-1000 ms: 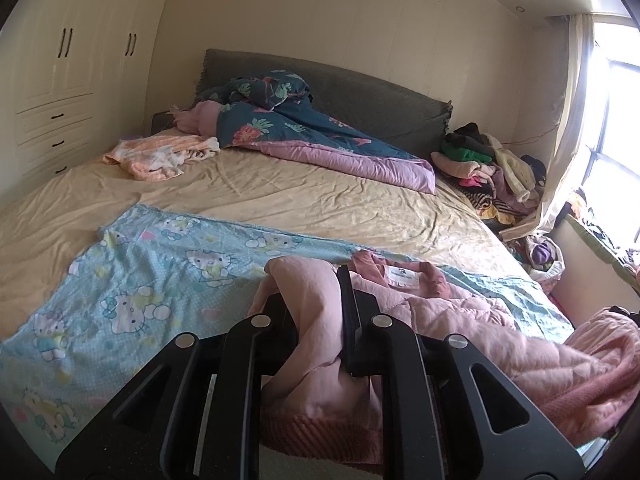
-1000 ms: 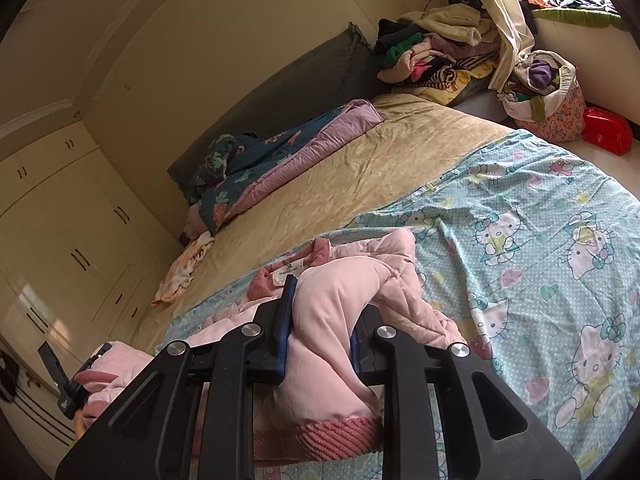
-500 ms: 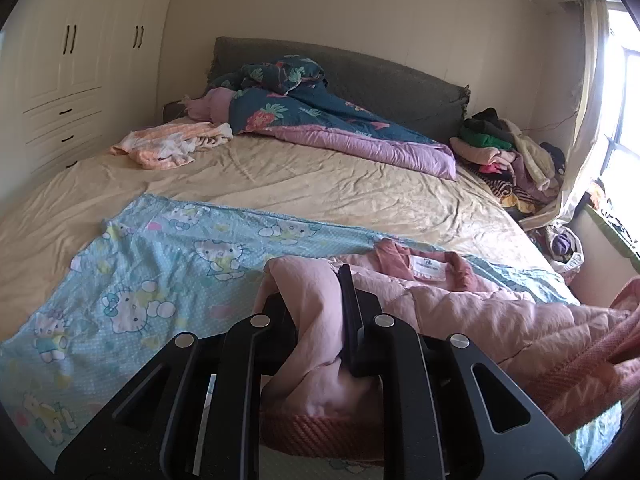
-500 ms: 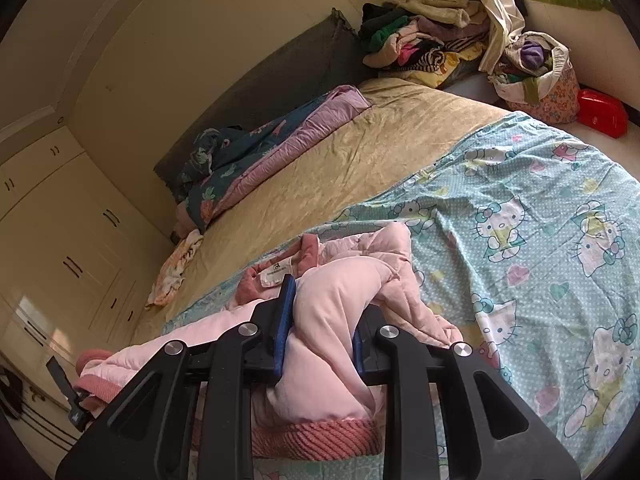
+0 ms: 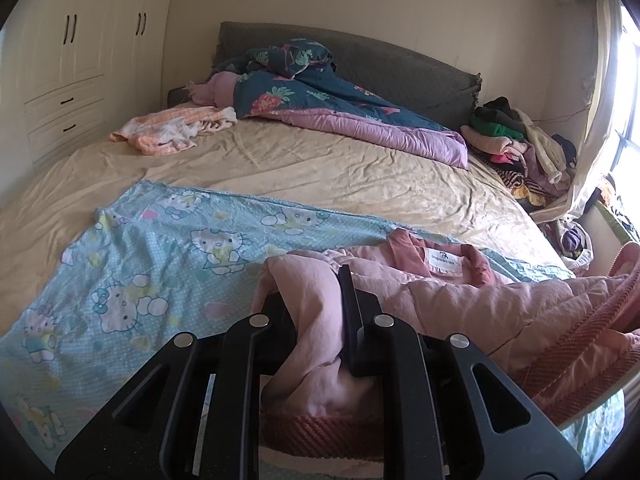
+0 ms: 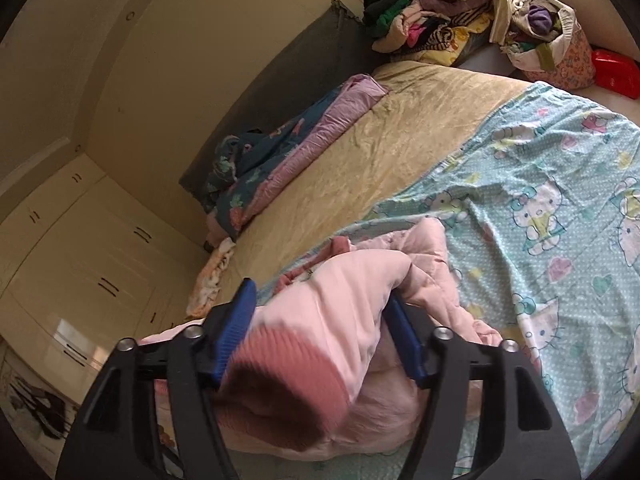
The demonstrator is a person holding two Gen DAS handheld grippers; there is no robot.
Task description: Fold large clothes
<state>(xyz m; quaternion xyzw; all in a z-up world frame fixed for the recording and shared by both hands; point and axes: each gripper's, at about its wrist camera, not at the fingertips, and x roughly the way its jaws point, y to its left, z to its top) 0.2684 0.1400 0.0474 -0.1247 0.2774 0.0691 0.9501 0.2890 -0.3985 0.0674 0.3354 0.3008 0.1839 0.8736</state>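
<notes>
The near end of the pink jacket (image 5: 460, 300) is cut off behind the black frame of the left gripper (image 5: 316, 308), so how much of the sleeve is bunched there cannot be read. That gripper is clenched on the sleeve: soft quilted fabric is pinched between its two dark fingers and spills over them, with a darker ribbed cuff hanging below. The jacket lies on the near part of the bed (image 5: 320, 168), spread across a thin turquoise cartoon-cat sheet (image 5: 160, 264); its collar with a white label faces up. In the right wrist view the right gripper (image 6: 320, 320) has its jaws opening; the other sleeve (image 6: 340, 300), puffy with a ribbed rose cuff, sits between the blue ridged pads, which look to be clear of it, though blur at the cuff makes that uncertain. Farther off, a rumpled floral quilt (image 5: 320, 92) lies against a grey headboard (image 5: 400, 60), and a heap of mixed clothes (image 5: 520, 144) sits at the far right.
</notes>
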